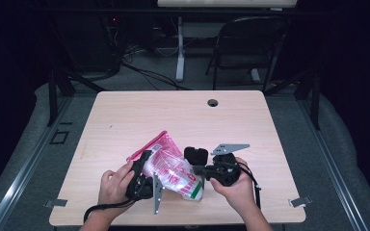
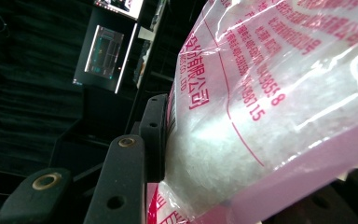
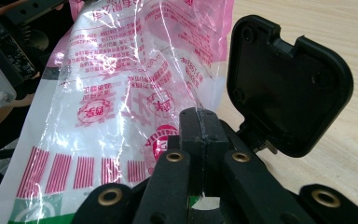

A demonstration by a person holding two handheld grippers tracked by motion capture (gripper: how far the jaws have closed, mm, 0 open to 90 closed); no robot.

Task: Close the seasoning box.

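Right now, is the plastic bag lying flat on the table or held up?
Held up: both grippers clamp the plastic bag, left gripper and right gripper.

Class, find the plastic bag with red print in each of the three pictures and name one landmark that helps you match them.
High view: the bag lies low at centre, between both grippers.
Left gripper view: the bag fills the right side, against the jaw.
Right gripper view: the bag spreads across left and centre, behind the closed jaws.
Shared landmark: the bag's red print.
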